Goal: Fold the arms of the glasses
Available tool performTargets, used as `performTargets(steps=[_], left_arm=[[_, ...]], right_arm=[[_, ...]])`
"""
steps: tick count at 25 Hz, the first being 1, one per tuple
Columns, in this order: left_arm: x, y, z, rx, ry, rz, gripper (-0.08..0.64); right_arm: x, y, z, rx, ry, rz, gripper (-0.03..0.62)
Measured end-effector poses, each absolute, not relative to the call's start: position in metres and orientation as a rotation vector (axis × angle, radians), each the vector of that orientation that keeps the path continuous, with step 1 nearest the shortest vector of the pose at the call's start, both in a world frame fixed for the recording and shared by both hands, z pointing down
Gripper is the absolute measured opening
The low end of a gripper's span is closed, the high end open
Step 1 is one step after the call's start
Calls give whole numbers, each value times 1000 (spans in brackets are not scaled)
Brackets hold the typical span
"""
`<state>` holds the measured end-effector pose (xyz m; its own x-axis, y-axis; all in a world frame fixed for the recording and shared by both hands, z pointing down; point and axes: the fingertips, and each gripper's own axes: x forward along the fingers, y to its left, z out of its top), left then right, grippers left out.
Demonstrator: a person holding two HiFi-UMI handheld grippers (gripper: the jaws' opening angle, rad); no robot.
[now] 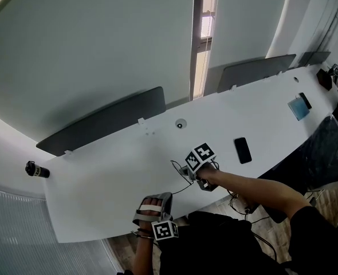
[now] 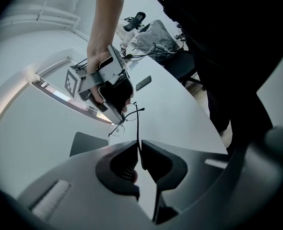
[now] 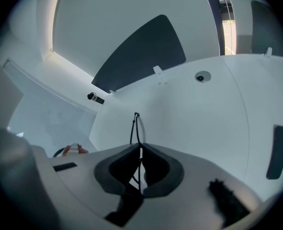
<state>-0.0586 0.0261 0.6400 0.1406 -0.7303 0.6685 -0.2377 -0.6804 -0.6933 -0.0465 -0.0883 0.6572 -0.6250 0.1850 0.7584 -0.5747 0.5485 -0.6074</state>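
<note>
The thin black wire-framed glasses (image 1: 179, 171) hang just above the white table (image 1: 100, 176) near its front edge. My right gripper (image 1: 187, 171) is shut on the frame; in the right gripper view the wire runs out between its pads (image 3: 140, 148) toward the glasses' far tip (image 3: 135, 115). My left gripper (image 1: 169, 195) sits at the table's front edge. In the left gripper view its jaws (image 2: 139, 146) pinch one long arm of the glasses (image 2: 137, 123), which runs up to the round lenses (image 2: 117, 127) below the right gripper (image 2: 103, 83).
A black phone (image 1: 243, 150) lies right of the grippers. A blue item (image 1: 298, 109) and a second dark phone (image 1: 305, 100) lie at the far right. Grey divider panels (image 1: 103, 122) line the back edge. A small black cylinder (image 1: 36, 169) sits left. A chair (image 1: 323, 148) stands right.
</note>
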Motion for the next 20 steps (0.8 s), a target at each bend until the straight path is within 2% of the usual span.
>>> performTargets(steps=[20], left_arm=[[-49, 30, 649, -2013, 821, -1563, 69]], right_arm=[[-46, -112, 661, 398, -1957, 1176, 21]])
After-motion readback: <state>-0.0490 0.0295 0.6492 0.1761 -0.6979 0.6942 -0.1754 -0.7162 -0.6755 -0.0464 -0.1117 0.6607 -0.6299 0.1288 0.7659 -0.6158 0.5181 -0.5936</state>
